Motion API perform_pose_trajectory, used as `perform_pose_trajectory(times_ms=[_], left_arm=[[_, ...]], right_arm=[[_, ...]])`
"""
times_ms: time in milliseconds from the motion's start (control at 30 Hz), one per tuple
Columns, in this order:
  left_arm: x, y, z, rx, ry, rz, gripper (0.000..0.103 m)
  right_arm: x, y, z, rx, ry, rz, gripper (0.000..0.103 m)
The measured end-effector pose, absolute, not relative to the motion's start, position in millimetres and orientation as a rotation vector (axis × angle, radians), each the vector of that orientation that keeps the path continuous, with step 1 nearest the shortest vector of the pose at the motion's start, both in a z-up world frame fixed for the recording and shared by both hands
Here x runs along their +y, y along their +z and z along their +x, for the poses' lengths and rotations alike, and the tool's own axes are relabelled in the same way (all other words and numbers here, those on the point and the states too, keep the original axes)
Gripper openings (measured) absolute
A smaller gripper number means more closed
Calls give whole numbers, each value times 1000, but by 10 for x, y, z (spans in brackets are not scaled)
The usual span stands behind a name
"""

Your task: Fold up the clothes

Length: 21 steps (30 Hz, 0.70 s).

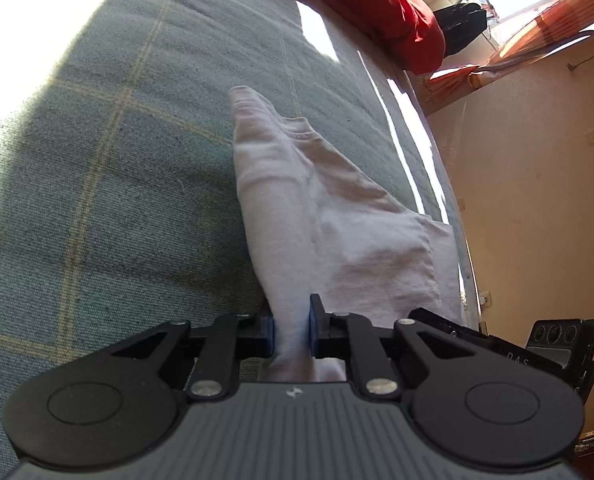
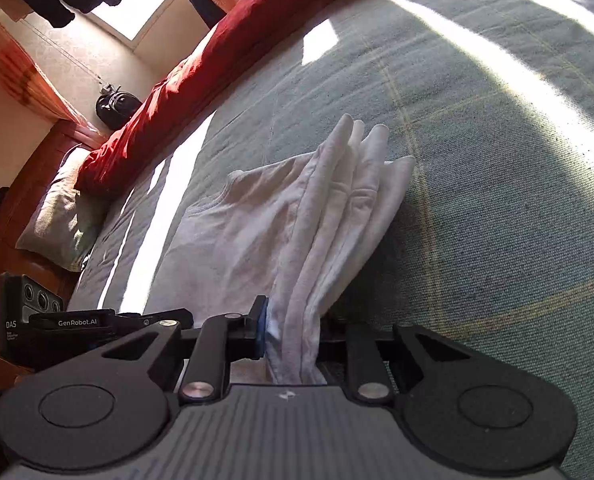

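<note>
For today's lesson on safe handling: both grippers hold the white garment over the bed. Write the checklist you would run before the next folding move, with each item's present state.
1. Left gripper shut on the garment: ok.
2. Right gripper shut on the garment: ok, several layers bunched between the pads.
3. Garment flat and smooth: not ok, it hangs in pleats.
4. Bedspread free where the garment would land: ok.
5. Red duvet apart from the garment: ok.
6. Edges aligned: cannot tell.
</note>
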<state>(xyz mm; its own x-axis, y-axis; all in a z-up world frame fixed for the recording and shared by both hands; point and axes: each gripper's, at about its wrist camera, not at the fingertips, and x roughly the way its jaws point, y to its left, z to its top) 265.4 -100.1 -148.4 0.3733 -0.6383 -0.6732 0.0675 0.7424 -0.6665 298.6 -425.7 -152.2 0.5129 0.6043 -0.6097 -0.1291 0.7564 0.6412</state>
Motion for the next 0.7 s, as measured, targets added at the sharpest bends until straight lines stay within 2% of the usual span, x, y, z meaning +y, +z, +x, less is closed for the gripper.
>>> perform_pose_trajectory(times_ms=[367, 700], left_arm=[[-310, -926, 2409, 977, -441, -591, 13], [1221, -547, 2064, 860, -256, -605, 12]], right_arm=[[-3584, -932, 2824, 889, 560, 433, 21], [-2053, -570, 2799, 869, 721, 306, 21]])
